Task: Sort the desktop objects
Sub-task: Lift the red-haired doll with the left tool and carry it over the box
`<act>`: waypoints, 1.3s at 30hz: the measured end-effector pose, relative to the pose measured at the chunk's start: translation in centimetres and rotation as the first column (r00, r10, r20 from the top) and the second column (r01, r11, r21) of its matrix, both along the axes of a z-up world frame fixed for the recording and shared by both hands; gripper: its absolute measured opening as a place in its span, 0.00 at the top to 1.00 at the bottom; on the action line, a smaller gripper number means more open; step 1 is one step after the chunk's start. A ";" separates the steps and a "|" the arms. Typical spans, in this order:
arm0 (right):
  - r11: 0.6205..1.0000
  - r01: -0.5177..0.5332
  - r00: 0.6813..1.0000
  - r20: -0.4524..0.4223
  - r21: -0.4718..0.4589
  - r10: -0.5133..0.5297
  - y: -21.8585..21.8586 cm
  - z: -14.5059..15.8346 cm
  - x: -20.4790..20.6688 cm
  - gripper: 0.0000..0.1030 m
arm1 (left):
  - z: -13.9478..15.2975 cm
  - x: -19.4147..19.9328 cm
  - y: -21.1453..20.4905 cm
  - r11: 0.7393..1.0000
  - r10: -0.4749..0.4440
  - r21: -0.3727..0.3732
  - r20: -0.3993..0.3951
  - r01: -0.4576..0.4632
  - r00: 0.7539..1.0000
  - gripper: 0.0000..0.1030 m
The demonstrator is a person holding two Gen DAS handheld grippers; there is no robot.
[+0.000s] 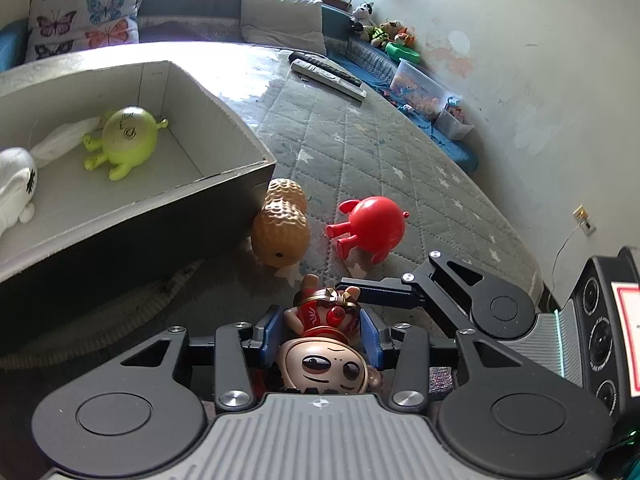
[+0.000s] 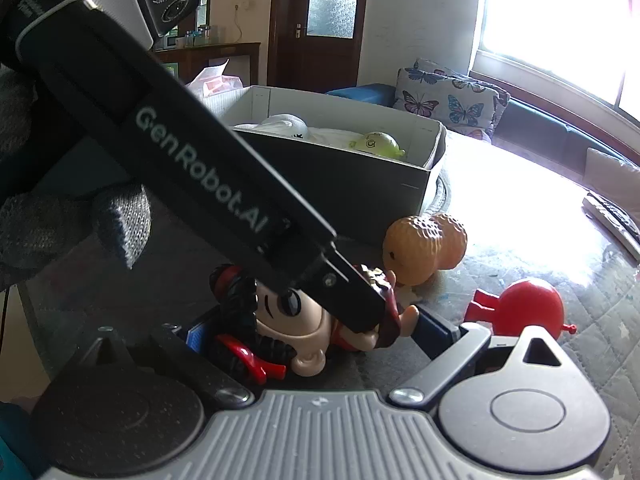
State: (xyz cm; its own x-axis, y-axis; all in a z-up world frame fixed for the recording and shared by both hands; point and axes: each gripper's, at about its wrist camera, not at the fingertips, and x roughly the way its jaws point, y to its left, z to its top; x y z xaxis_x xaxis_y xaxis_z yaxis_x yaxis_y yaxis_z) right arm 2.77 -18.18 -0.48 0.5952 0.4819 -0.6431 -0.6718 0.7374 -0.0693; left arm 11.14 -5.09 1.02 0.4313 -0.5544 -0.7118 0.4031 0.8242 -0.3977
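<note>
My left gripper (image 1: 320,330) is shut on a big-headed doll in a red outfit (image 1: 324,344), its blue pads on both sides of the body. In the right wrist view the same doll (image 2: 304,320) lies between the wide-open jaws of my right gripper (image 2: 316,336), with the left gripper's black finger (image 2: 344,296) across it. A tan peanut toy (image 1: 282,226) and a red round toy (image 1: 370,226) lie on the quilted mat just beyond. A grey cardboard box (image 1: 224,120) at left holds a lime-green toy (image 1: 124,142) and a white plush (image 1: 16,184).
Two remote controls (image 1: 328,74) lie farther back on the mat. A clear bin of small toys (image 1: 420,90) and plush animals (image 1: 384,30) sit by the right wall. Cushions (image 1: 84,12) line the bench behind. A black speaker (image 1: 600,336) stands at right.
</note>
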 end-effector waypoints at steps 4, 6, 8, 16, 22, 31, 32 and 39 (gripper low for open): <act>1.000 -0.013 1.000 0.002 -0.005 0.013 0.2 0.0 -0.2 0.06 | 0.1 -0.1 0.0 1.000 -0.013 0.017 -0.007 0.014 1.000 0.55; 1.000 -0.012 1.000 0.003 -0.009 0.012 0.2 0.0 -0.2 0.06 | 0.0 -0.1 0.2 1.000 -0.006 0.007 -0.015 0.006 1.000 0.56; 1.000 -0.008 1.000 0.004 -0.012 0.009 0.4 0.1 -0.3 0.06 | 0.0 -0.1 0.3 1.000 0.008 -0.006 -0.023 -0.008 1.000 0.58; 0.999 -0.031 0.998 0.059 -0.026 0.033 1.3 2.1 -0.8 0.06 | 2.4 -1.6 1.1 0.999 0.032 -0.014 0.050 -0.031 0.998 0.58; 0.998 -0.060 0.983 0.171 -0.037 0.065 2.6 5.6 0.2 0.06 | 6.3 -1.6 2.4 0.997 0.075 -0.037 0.172 -0.069 0.982 0.58; 0.996 -0.087 0.969 0.229 -0.027 0.091 5.9 8.9 5.9 0.06 | 10.0 3.1 4.8 0.991 0.135 -0.042 0.275 -0.128 0.952 0.58; 0.996 -0.087 0.973 0.213 -0.020 0.089 6.3 9.1 6.9 0.06 | 10.0 3.9 5.1 0.990 0.142 -0.045 0.269 -0.135 0.953 0.58; 0.997 -0.083 0.995 0.060 -0.001 0.083 8.3 7.7 13.0 0.06 | 7.7 9.5 7.4 0.989 0.151 -0.035 0.168 -0.147 0.974 0.60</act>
State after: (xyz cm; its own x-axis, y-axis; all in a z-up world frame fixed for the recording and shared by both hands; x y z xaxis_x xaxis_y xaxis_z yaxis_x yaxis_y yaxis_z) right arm 15.74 -9.89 7.24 0.5906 0.5322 -0.6066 -0.7254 0.6795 -0.1100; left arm 20.66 2.28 8.69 0.6233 -0.4897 -0.6097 0.3397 0.8718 -0.3529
